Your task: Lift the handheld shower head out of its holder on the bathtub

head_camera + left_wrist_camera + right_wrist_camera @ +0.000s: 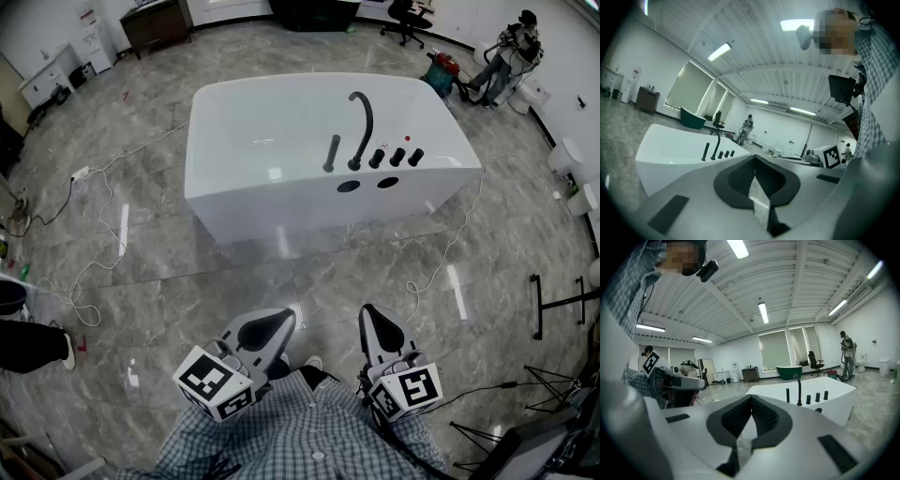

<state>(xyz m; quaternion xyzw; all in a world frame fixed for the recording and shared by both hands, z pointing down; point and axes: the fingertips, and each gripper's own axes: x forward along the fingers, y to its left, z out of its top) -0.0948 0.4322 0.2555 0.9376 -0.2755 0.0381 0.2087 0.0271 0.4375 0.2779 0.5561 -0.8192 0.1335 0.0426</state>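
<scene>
Grey marble floor [141, 272] lies between your jaws and the bathtub [281, 202], whose handheld shower head [332, 153] stands upright on the rim, well ahead of the left gripper [279, 321] and right gripper [373, 319], both pressed together and empty; the approach seems not yet begun, so next close in and spread one pair.

Bright, even indoor light; heavy fisheye distortion throughout.
Light is supplied by ceiling strip lights [763, 312]. Streaked reflections are seen on the glossy floor [123, 228], and small glare spots on the white bathtub [281, 202]. Shadows are kept soft. Dark vignetted edges are shown in both gripper views, where the near foreground is rendered slightly soft.
</scene>
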